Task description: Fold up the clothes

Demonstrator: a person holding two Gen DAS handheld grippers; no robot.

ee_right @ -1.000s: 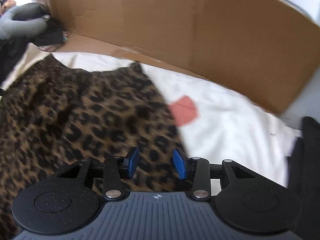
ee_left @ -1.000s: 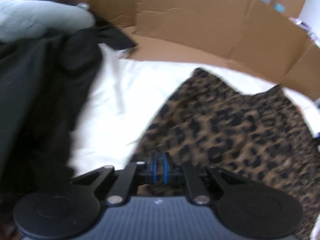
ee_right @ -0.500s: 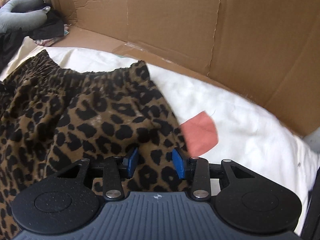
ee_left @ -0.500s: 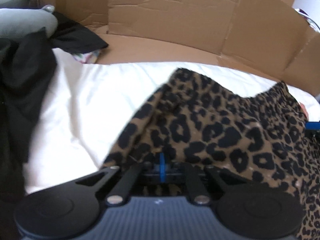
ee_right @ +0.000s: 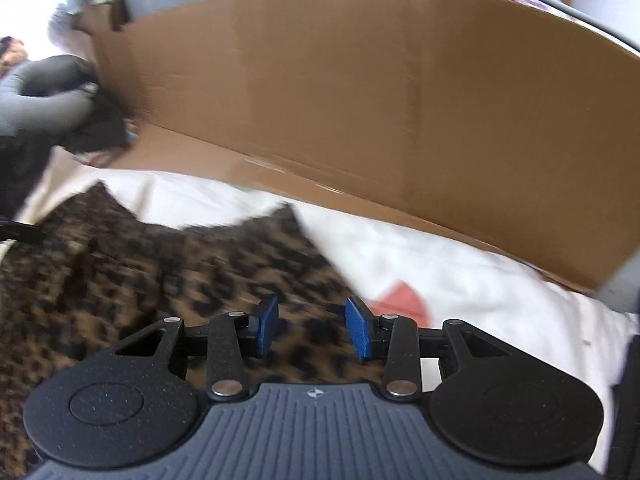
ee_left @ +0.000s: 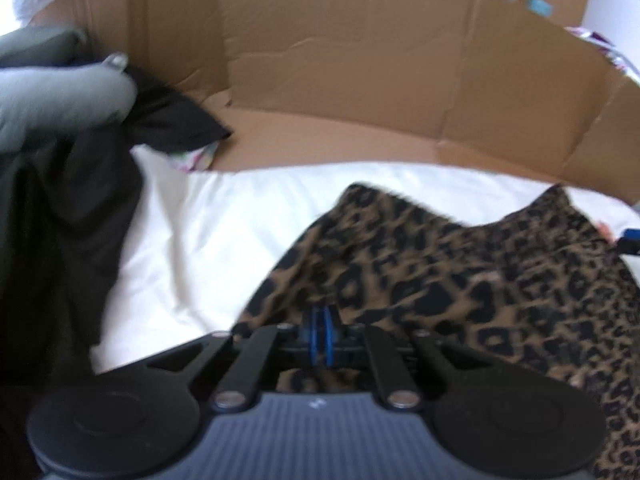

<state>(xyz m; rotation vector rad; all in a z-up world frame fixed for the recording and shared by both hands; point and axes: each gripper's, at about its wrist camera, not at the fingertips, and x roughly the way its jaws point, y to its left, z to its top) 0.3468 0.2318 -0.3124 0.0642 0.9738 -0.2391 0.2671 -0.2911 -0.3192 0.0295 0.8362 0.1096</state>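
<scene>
A leopard-print garment [ee_left: 480, 280] lies spread on a white sheet [ee_left: 224, 232]. My left gripper [ee_left: 319, 336] sits at its near left edge. The blue pads are pressed together on the cloth, which rises up to them. In the right wrist view the same garment [ee_right: 160, 272] fills the lower left. My right gripper [ee_right: 312, 328] hovers over its right edge with the jaws opening. Its blue pads stand apart and nothing is pinched between them.
A brown cardboard wall [ee_left: 360, 80] runs along the far side of the sheet. Dark clothes [ee_left: 60, 220] and a grey padded roll [ee_left: 52, 92] are heaped at the left. A small red patch [ee_right: 404, 300] lies on the white sheet [ee_right: 460, 280] just right of the garment.
Both views have shifted sideways and blurred. The garment's edge has stayed at my left pads as they moved. My right pads have parted slightly, and more cardboard shows above them.
</scene>
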